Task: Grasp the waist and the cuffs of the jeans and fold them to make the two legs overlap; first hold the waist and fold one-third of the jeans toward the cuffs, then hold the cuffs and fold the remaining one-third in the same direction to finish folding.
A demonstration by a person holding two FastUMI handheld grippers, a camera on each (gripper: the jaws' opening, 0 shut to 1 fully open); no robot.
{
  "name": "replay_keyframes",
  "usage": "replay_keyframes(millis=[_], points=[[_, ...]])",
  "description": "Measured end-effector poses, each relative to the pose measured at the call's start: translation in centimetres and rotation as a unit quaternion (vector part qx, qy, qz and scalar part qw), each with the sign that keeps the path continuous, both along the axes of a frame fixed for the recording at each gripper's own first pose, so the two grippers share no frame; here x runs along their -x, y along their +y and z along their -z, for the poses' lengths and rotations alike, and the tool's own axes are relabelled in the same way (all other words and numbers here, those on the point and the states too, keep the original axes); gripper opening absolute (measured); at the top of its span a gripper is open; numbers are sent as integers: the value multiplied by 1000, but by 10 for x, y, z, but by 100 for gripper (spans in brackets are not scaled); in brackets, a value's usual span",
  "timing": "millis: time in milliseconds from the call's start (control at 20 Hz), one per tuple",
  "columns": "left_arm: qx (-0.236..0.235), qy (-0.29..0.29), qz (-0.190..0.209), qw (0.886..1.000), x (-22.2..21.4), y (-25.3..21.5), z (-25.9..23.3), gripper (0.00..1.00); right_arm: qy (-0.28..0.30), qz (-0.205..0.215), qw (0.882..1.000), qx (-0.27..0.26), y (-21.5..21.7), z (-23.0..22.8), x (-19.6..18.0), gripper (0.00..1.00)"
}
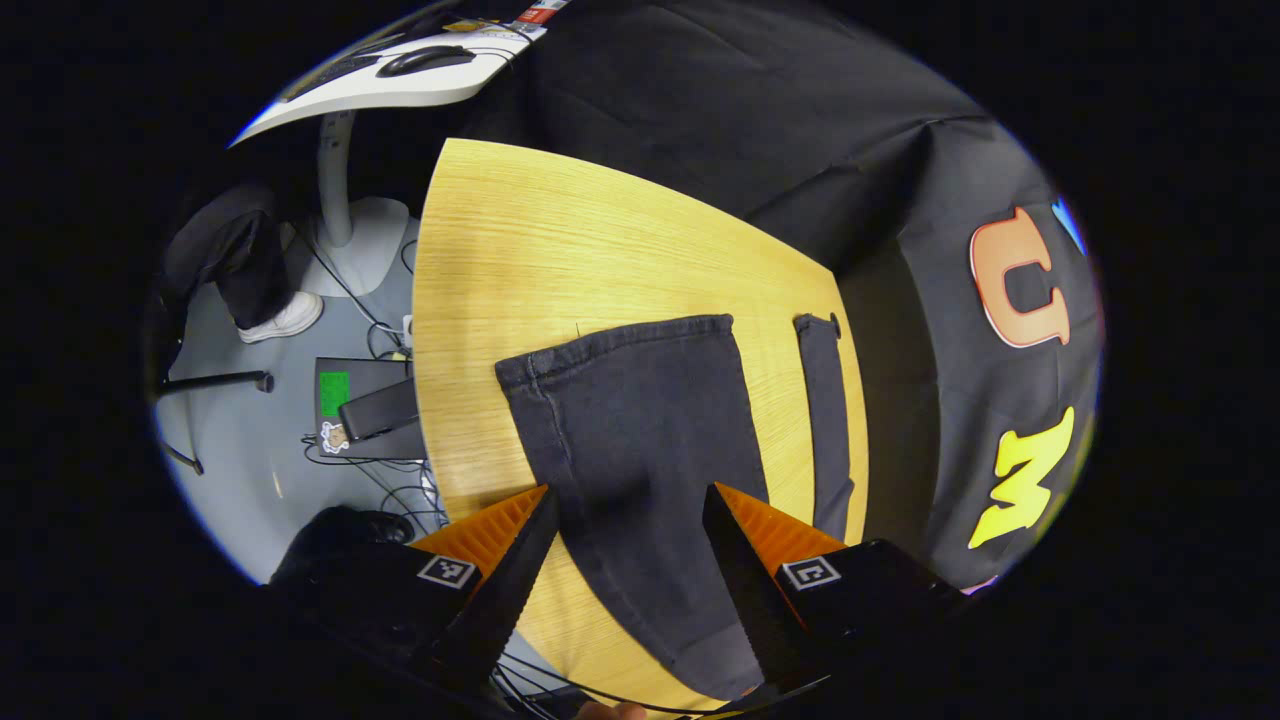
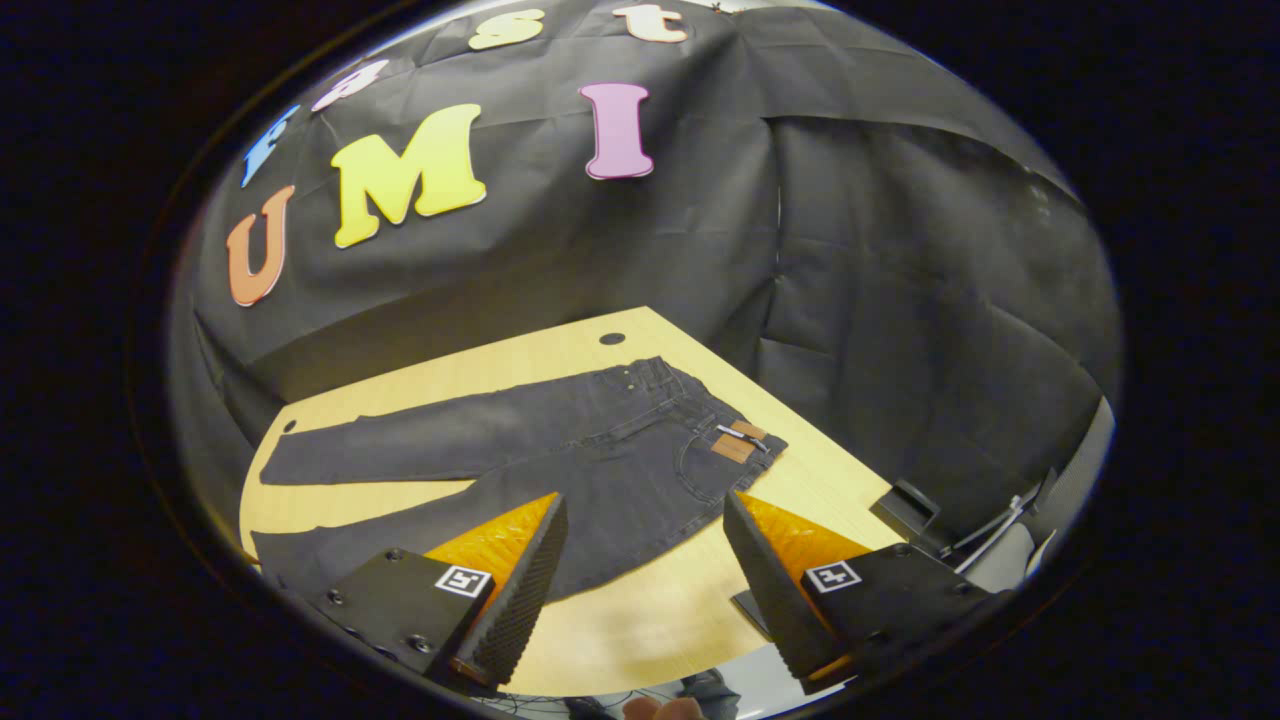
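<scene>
Dark grey jeans point(image 2: 560, 450) lie spread flat on a light wooden table point(image 2: 480, 370), legs apart, the waist point(image 2: 715, 425) with a brown patch at the right end. My right gripper point(image 2: 645, 545) hovers open above the near edge of the seat and thigh. In the left gripper view, the near leg's cuff point(image 1: 615, 345) lies ahead and the far leg point(image 1: 825, 420) runs along the right. My left gripper point(image 1: 630, 515) stands open over the near leg, one finger on each side of it, holding nothing.
The table's edge point(image 1: 425, 330) drops off to a grey floor with cables, a dark box point(image 1: 365, 410) and a person's leg and white shoe point(image 1: 285, 315). A white desk point(image 1: 400, 80) with a mouse stands beyond. Black cloth walls close the far and right sides.
</scene>
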State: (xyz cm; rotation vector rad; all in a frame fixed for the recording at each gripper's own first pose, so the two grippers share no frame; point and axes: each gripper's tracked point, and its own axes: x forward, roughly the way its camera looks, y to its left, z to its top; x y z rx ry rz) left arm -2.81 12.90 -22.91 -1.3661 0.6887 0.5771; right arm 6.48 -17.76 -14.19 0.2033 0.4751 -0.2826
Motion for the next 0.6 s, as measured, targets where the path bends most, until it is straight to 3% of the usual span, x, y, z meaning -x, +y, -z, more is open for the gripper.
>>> replay_keyframes(millis=[50,150,200,250,300,450,550,600], points=[[7,-10,6,1000,-5,-1,2,95,1,2,1000,2,-4,2,-2,98],[25,-31,13,999,-16,-1,5,83,1,6,1000,5,-12,3,-8,98],[33,-40,9,999,-23,0,6,72,0,8,1000,5,-18,3,-12,98],[35,-47,9,998,-29,1,7,75,-1,11,1000,5,-23,2,-18,98],[34,-51,12,998,-32,1,7,63,-2,13,1000,4,-28,3,-24,98],[36,-37,7,999,-34,3,18,54,10,24,999,-18,-51,12,-43,98],[48,-39,-6,998,-33,4,19,25,36,35,997,-51,-67,30,-52,98],[49,-41,-7,998,-33,4,19,17,53,44,995,-73,-76,39,-55,98]])
